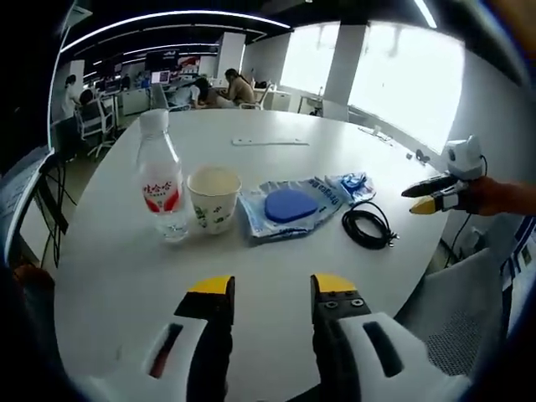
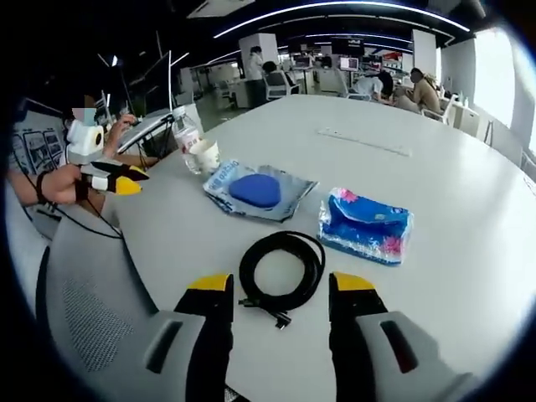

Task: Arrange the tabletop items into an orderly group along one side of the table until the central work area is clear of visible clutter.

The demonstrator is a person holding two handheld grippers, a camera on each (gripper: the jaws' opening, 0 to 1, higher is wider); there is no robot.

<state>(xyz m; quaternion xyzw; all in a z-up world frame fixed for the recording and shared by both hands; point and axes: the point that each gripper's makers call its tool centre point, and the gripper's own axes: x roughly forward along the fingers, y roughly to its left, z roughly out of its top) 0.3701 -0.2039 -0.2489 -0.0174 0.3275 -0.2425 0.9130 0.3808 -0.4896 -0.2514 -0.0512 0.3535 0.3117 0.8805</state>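
In the left gripper view, the left gripper [image 1: 270,289] hangs low over the white table [image 1: 276,251] with its yellow-tipped jaws parted and nothing between them. At eleven o'clock from those jaws stands an upright water bottle [image 1: 162,180] with a red label, and just to its right a paper cup [image 1: 213,198], the two close together or touching. At twelve o'clock lies a clear plastic bag [image 1: 289,205] with a blue disc inside. A blue tissue pack [image 1: 356,184] shows at the bag's far right end, and a coiled black cable [image 1: 367,224] lies at one o'clock, just beside the bag. At three o'clock the right gripper [image 1: 421,199] comes in from the table edge, held in a hand [image 1: 502,197], level and pointing toward the table; whether its tips are open I cannot tell from here.

In the right gripper view, the right gripper [image 2: 280,293] sits above the near table edge, jaws spread wide and holding nothing, with the cable directly ahead between the tips. The bag is at twelve o'clock, the tissue pack at one o'clock, the bottle and cup at eleven. At ten o'clock the left gripper points rightward, held level by a hand [image 2: 63,184] with a wrist strap.
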